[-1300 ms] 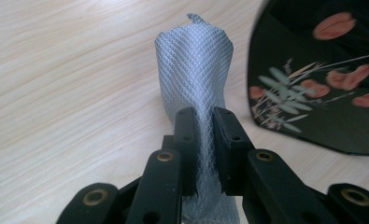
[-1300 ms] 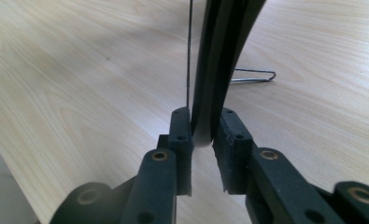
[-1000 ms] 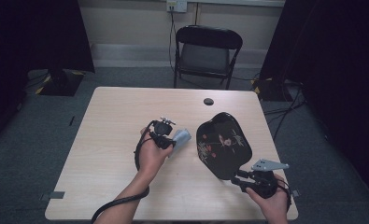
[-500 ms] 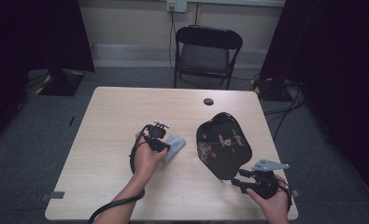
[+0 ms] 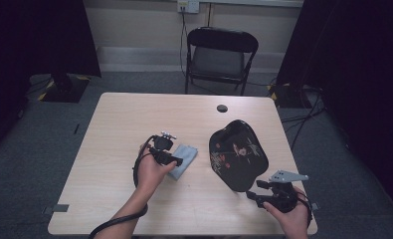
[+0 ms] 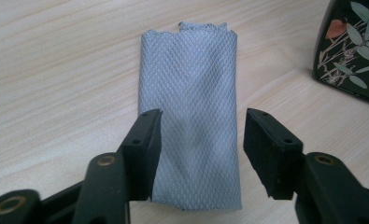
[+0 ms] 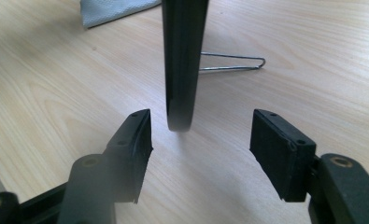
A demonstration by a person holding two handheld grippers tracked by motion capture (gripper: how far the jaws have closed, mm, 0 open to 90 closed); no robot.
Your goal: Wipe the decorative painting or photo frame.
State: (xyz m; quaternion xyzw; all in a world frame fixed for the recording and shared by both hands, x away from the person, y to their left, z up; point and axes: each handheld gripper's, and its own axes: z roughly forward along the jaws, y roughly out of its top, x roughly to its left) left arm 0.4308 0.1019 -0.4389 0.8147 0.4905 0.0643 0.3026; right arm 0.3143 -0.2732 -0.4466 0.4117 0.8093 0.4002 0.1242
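With both sets of jaws just opened, the left gripper (image 6: 198, 154) has released the folded grey cloth (image 6: 189, 116) mid-table, and the right gripper (image 7: 198, 154) the lacquered tray (image 5: 236, 154) propped near the table's right edge.

One folded grey cloth (image 5: 183, 158) is seen left of centre on the worktop (image 5: 114, 124), and one black lacquered tray (image 5: 238, 155) to its right. Two hand-held grippers are counted, left (image 5: 175, 161) and right (image 5: 252, 190). One folding chair (image 5: 219, 57) is seen beyond.

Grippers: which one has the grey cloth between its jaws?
The left gripper; its open jaws straddle the folded grey cloth. The right gripper faces the black tray's rim.
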